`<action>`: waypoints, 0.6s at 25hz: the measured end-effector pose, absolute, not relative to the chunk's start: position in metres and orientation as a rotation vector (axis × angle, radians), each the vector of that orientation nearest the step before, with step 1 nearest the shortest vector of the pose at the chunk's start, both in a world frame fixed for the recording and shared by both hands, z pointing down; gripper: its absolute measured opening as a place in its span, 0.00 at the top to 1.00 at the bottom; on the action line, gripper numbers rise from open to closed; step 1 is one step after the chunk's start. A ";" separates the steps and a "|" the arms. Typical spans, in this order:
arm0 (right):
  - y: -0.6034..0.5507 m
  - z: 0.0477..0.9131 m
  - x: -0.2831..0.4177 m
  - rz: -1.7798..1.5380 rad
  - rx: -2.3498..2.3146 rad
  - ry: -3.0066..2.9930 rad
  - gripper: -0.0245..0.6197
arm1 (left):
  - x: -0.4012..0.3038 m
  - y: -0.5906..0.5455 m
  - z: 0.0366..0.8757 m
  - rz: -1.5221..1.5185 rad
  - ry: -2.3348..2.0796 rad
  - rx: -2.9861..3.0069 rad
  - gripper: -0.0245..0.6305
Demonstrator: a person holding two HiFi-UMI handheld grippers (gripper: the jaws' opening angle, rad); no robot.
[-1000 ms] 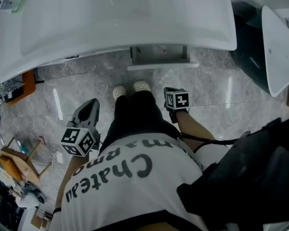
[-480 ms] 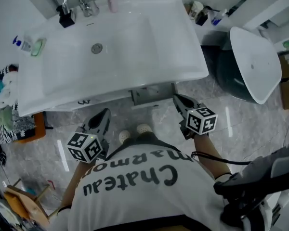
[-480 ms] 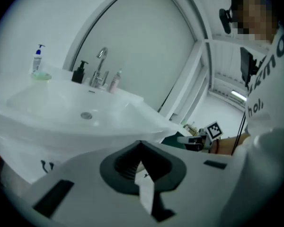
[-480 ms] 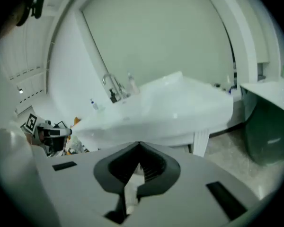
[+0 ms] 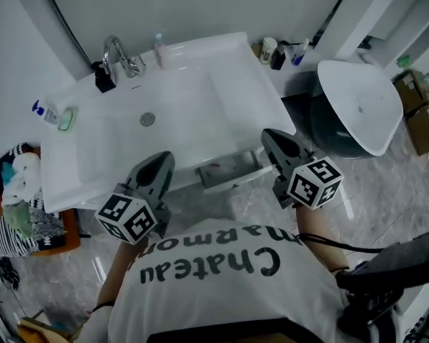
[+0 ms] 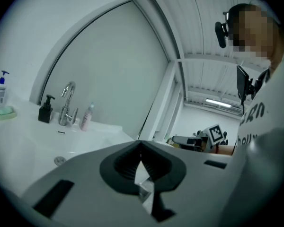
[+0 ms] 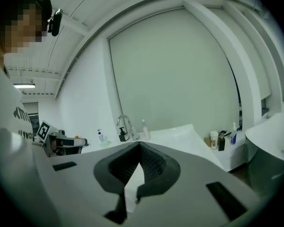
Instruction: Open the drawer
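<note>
The left gripper (image 6: pixel 141 148) has its jaws closed tip to tip with nothing between them, and the right gripper (image 7: pixel 139 148) is the same: shut and empty. Both are held up in front of the person, well above the drawer (image 5: pixel 229 168), the left one left of it, the right one right.

The drawer sits under the near edge of the sink (image 5: pixel 164 98) and stands out from it, its grey inside showing. From this steep angle I cannot tell how far out it is. That fits a drawer drawn out and let go, or one part-way out with more travel left. Any pull on it goes best straight toward the person, along the runners, with the jaws square on the front lip.

Half a second ago both grippers were lower, level with the sink's edge. Now they look over the basin to the tap (image 5: pixel 118 54). The jaws were shut then too, and the drawer stood out much as now.
</note>
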State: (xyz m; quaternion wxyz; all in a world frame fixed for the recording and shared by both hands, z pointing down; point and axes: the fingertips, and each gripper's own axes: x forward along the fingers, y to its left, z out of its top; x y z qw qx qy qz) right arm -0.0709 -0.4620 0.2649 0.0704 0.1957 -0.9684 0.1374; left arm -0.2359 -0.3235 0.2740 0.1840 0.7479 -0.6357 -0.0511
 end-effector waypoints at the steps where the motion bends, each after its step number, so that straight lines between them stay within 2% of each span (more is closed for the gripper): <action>1: -0.461 0.266 -0.071 0.411 0.597 -2.907 0.95 | -0.237 -0.323 0.271 -0.141 -1.797 2.117 0.95; 15: -0.471 0.262 -0.053 0.321 0.712 -2.868 0.95 | -0.270 -0.321 0.256 -0.125 -1.933 2.098 0.95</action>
